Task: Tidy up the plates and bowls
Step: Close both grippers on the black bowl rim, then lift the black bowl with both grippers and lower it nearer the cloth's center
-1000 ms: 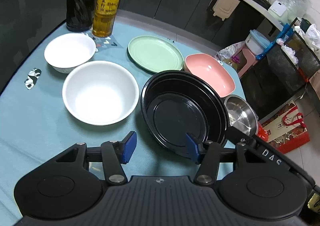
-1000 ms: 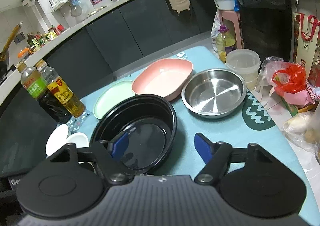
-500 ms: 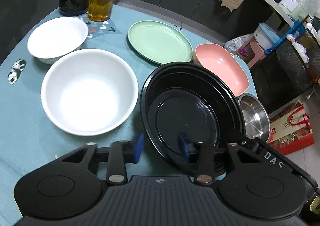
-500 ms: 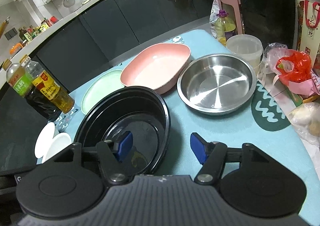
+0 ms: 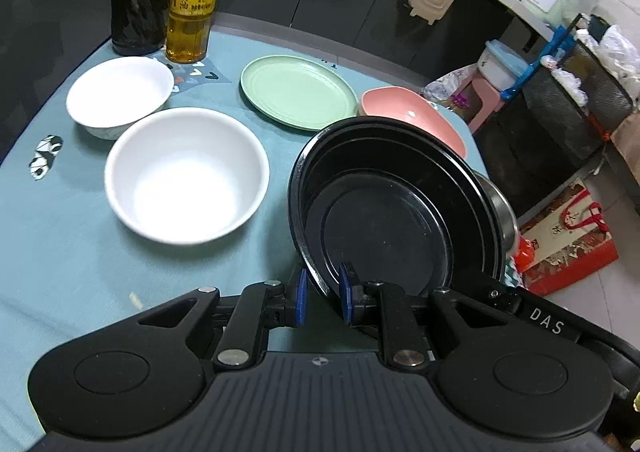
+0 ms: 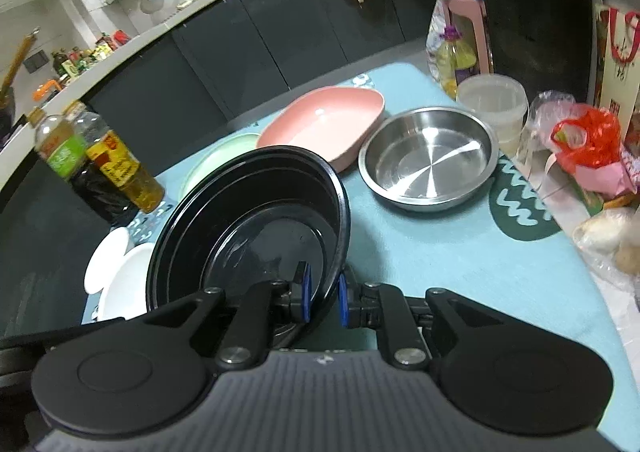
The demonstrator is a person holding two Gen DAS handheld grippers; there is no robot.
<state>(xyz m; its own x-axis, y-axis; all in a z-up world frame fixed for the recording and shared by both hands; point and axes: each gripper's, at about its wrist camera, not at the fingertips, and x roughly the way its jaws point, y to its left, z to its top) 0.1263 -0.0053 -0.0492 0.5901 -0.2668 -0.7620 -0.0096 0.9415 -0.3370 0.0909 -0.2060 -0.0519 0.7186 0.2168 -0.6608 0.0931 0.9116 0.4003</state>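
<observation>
The black dish (image 5: 394,208) is pinched at its near rim from both sides, left gripper (image 5: 322,294) and right gripper (image 6: 323,294), jaws just closed onto the rim; it appears tilted off the blue tablecloth (image 6: 460,268). A large white bowl (image 5: 186,174) is near on its left, a steel pan (image 6: 430,158) on its right; open cloth is seen nearest the grippers.

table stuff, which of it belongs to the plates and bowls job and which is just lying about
Job: black dish clamped at its rim by both tools, two white bowls, green plate, pink bowl, steel pan.

Lying about: two bottles, plastic tub, red bag.
</observation>
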